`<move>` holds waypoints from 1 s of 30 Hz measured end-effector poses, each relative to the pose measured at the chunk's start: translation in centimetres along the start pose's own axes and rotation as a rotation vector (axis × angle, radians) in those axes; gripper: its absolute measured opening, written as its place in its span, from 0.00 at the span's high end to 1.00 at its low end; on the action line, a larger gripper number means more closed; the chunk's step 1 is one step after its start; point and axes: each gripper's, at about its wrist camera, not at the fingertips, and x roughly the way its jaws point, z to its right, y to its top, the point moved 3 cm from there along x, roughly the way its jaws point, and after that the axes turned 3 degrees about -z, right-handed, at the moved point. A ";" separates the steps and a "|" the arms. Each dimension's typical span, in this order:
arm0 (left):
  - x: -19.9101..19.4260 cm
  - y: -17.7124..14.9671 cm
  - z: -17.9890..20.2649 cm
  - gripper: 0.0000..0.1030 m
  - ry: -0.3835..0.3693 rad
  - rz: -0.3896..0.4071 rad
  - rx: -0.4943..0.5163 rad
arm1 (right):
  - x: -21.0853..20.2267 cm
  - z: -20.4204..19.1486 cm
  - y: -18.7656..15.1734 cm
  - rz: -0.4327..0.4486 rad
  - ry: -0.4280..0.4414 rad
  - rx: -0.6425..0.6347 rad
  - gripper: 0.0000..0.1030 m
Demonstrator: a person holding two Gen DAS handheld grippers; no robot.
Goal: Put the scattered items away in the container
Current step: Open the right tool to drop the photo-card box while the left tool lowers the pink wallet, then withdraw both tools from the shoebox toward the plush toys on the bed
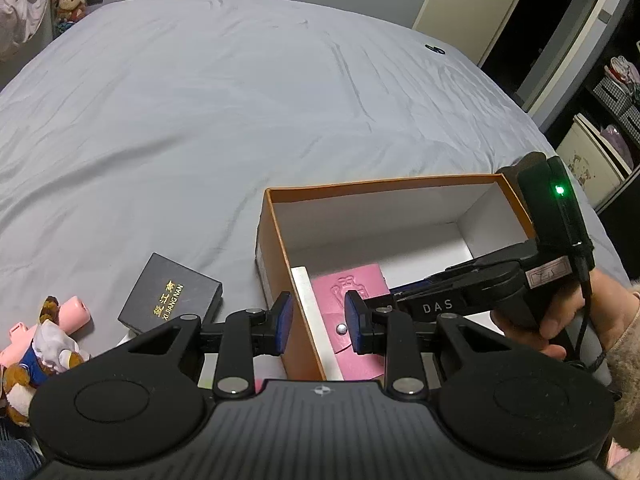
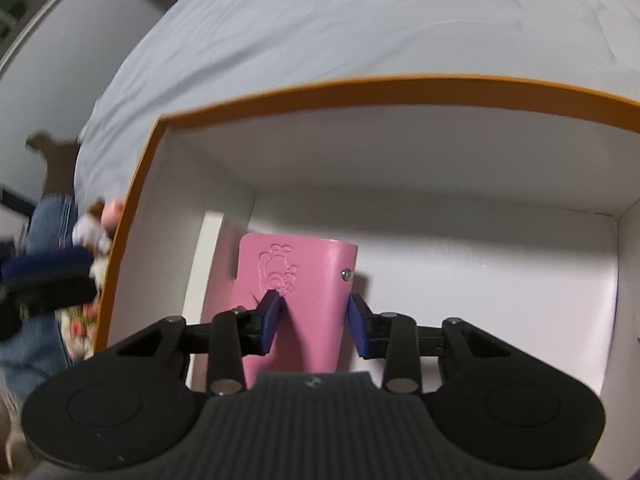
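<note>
An orange box (image 1: 276,264) with a white inside sits on the bed. A pink wallet (image 2: 304,280) with an embossed figure and a metal snap lies on its floor, also in the left wrist view (image 1: 356,284). My right gripper (image 2: 314,320) is inside the box, its blue pads either side of the wallet with a gap at the right pad; it looks open. My left gripper (image 1: 320,324) is open and empty, straddling the box's left wall. A black gift box (image 1: 172,300) with gold lettering, a pink toy (image 1: 72,312) and a plush doll (image 1: 44,352) lie left of the box.
The grey bedsheet (image 1: 240,100) spreads far behind the box. A white strip (image 2: 204,264) lies inside along the box's left wall. Shelves and a door (image 1: 500,8) stand at the right; plush toys are at the far left corner.
</note>
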 end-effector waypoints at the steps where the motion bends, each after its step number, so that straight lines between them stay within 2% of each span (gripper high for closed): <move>1: 0.0 0.0 0.0 0.69 -0.001 -0.001 -0.002 | -0.1 0.1 -0.1 0.003 0.000 0.005 0.61; 9: 0.0 -0.3 0.1 0.69 0.002 0.004 -0.013 | 0.6 0.5 -0.4 0.027 0.008 0.113 0.61; 16: -0.4 -0.5 0.5 0.67 0.002 0.016 0.004 | 0.3 0.0 -0.9 0.055 -0.018 0.098 0.59; 18: -0.4 -0.6 0.5 0.65 0.003 0.020 0.004 | 0.2 -0.2 -1.1 0.071 -0.046 0.088 0.50; 23: -0.6 -0.8 0.5 0.65 -0.001 0.036 0.003 | 0.0 -0.6 -1.8 0.099 -0.073 0.093 0.47; 25: -0.8 -1.0 0.7 0.62 0.000 0.048 0.002 | -0.6 -0.9 -2.2 0.126 -0.090 0.101 0.44; 27: -0.9 -1.1 0.9 0.51 0.010 0.057 0.001 | -1.4 -1.3 -2.8 0.166 -0.117 0.095 0.41; 30: -1.1 -1.4 1.0 0.45 0.037 0.084 -0.001 | -2.8 -2.1 -4.0 0.232 -0.165 0.065 0.35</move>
